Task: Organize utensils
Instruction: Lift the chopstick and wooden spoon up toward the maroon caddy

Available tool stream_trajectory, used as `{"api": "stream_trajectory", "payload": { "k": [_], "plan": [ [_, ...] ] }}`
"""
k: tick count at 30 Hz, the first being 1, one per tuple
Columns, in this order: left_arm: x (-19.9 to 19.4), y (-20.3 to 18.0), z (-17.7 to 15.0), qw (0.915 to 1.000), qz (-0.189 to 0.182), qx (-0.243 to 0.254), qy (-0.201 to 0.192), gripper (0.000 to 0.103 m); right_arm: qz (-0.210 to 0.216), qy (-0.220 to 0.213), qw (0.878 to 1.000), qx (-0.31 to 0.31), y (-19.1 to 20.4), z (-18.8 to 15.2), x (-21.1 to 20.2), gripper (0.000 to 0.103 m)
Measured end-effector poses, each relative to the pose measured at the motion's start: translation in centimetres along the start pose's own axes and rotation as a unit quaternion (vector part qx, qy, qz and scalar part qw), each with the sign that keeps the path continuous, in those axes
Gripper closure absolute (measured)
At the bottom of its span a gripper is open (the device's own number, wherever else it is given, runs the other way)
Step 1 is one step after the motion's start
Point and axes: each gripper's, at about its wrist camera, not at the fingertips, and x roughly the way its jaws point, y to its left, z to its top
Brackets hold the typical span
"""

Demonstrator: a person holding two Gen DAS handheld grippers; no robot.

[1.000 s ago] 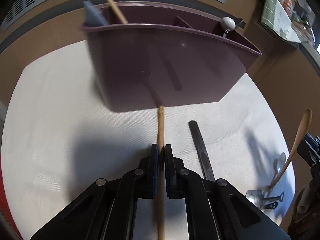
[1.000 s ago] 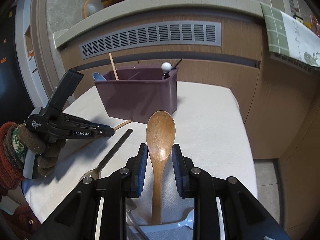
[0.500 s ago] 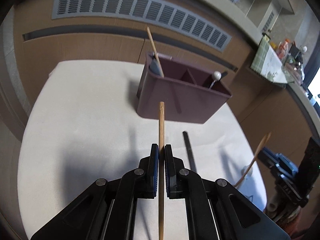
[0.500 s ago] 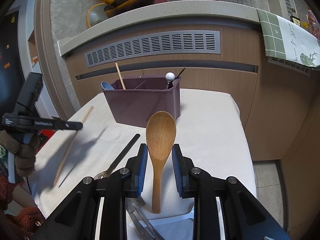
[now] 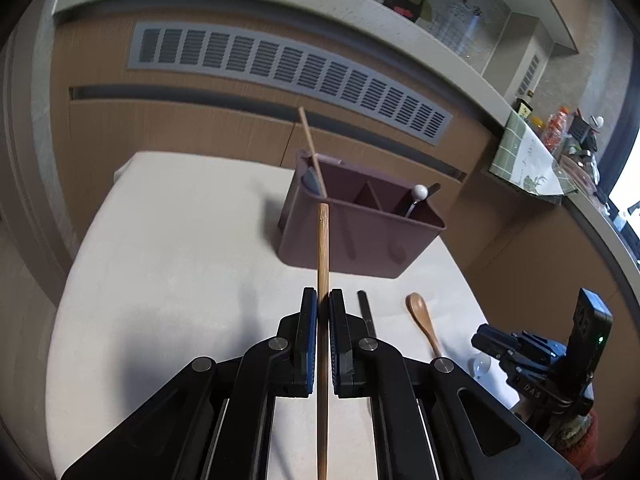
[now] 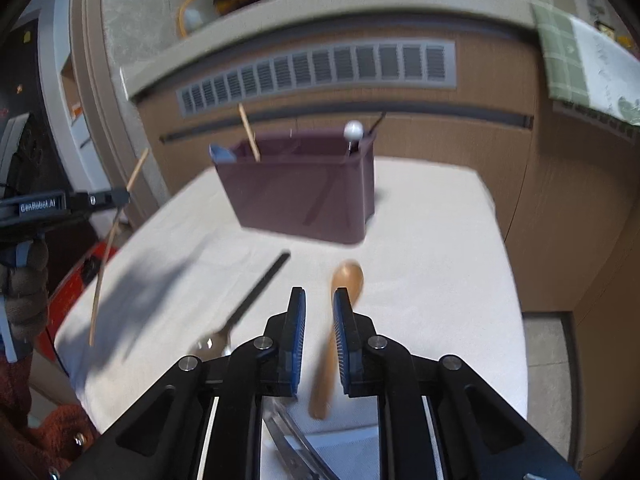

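My left gripper (image 5: 323, 296) is shut on a wooden chopstick (image 5: 322, 264) and holds it in the air before the purple utensil caddy (image 5: 360, 232); it also shows in the right wrist view (image 6: 116, 236). The caddy (image 6: 300, 192) holds another chopstick (image 5: 312, 152), a blue utensil and a white-knobbed utensil (image 5: 419, 191). My right gripper (image 6: 319, 300) is open and empty above the table. The wooden spoon (image 6: 340, 312) lies on the cloth under it, also in the left wrist view (image 5: 423, 320). A black-handled metal spoon (image 6: 256, 292) lies to its left.
The white cloth-covered table (image 5: 168, 240) stands against a wooden counter with a vent grille (image 5: 288, 68). A metal utensil (image 6: 292, 440) lies near the front edge beneath my right gripper. The left gripper body (image 6: 60, 206) is at the table's left edge.
My right gripper has opened and the wooden spoon has dropped onto the cloth. My left gripper has lifted the chopstick higher and drawn back from the caddy.
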Motion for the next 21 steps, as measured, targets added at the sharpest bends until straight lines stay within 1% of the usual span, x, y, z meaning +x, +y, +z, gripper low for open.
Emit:
{"api": "stream_trajectory", "payload": {
  "k": [1, 4, 7, 9, 11, 15, 18, 21],
  "plan": [
    [0.3, 0.4, -0.2, 1.0000, 0.001, -0.006, 0.003, 0.097, -0.004, 0.010, 1.000, -0.005, 0.0, -0.2, 0.4, 0.083],
    [0.7, 0.8, -0.8, 0.9999, 0.007, -0.014, 0.004, 0.097, -0.021, 0.039, 0.999, -0.016, -0.2, -1.0, 1.8, 0.082],
    [0.8, 0.7, -1.1, 0.9999, 0.009, -0.014, 0.002, 0.097, -0.014, 0.068, 0.998, -0.001, -0.7, -1.7, 3.2, 0.082],
    [0.9, 0.7, -1.1, 0.9999, 0.008, -0.013, 0.002, 0.097, -0.008, 0.095, 0.995, 0.014, -0.8, -2.0, 4.4, 0.081],
    [1.1, 0.6, -1.3, 0.9999, 0.008, -0.012, 0.003, 0.097, -0.010, 0.119, 0.993, 0.017, -0.6, -2.1, 5.5, 0.081],
    [1.5, 0.7, -1.4, 0.9998, 0.006, -0.016, 0.005, 0.097, -0.040, 0.116, 0.992, -0.018, 0.5, -1.5, 6.9, 0.081],
    [1.7, 0.7, -1.3, 0.9998, -0.001, -0.019, 0.005, 0.097, -0.048, 0.106, 0.993, -0.035, 0.6, -0.6, 8.4, 0.080],
    [1.8, 0.5, -1.2, 0.9998, -0.004, -0.017, 0.003, 0.097, -0.044, 0.106, 0.992, -0.045, 0.4, 0.7, 10.0, 0.074]
  ]
}}
